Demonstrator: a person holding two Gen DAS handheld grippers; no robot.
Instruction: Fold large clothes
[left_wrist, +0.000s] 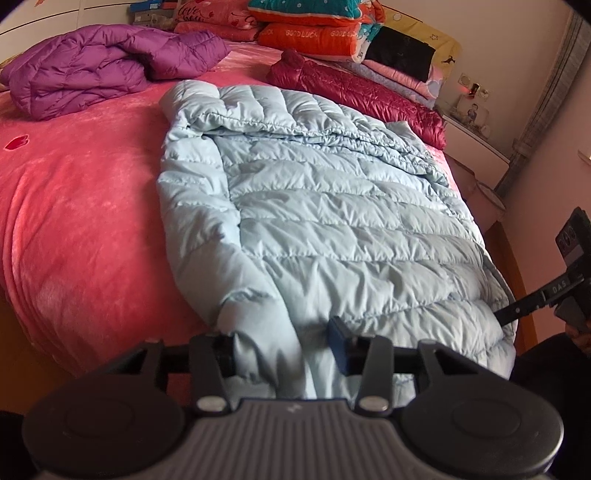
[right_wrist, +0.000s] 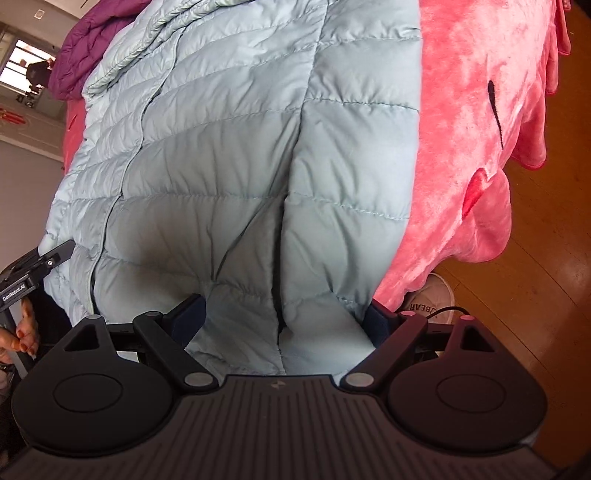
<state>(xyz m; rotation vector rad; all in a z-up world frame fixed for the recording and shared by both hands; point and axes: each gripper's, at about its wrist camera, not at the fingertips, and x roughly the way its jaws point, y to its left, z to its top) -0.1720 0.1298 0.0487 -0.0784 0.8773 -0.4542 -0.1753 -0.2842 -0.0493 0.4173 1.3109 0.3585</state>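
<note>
I am at the near hem of the pale blue down jacket (left_wrist: 306, 206), which lies flat and lengthwise on the pink bed cover (left_wrist: 74, 206), its collar end far ahead of my fingers and its hem right at them. My left gripper (left_wrist: 284, 343) has the hem fabric bunched between its 2 fingers, which stand partly closed around that fold; I cannot tell for certain whether the pads are already biting or only flanking it. My right gripper (right_wrist: 284, 321) straddles a thick bulge of the same hem, the fingers spread wide on either side of the padding, with the fabric swelling up between them rather than squeezed flat, so I judge that side not yet pinched. In the left wrist view the other tool reaches in at the jacket's far lower corner, to the right of my left fingers. The step in hand looks like taking hold of the 2 hem corners before the first fold. Next I need both pairs of fingers to clamp firmly through the slippery quilted layers, then lift together and carry the hem evenly toward the collar, keeping the purple jacket (left_wrist: 92, 70) and maroon jacket (left_wrist: 362, 96) beyond undisturbed.
</note>
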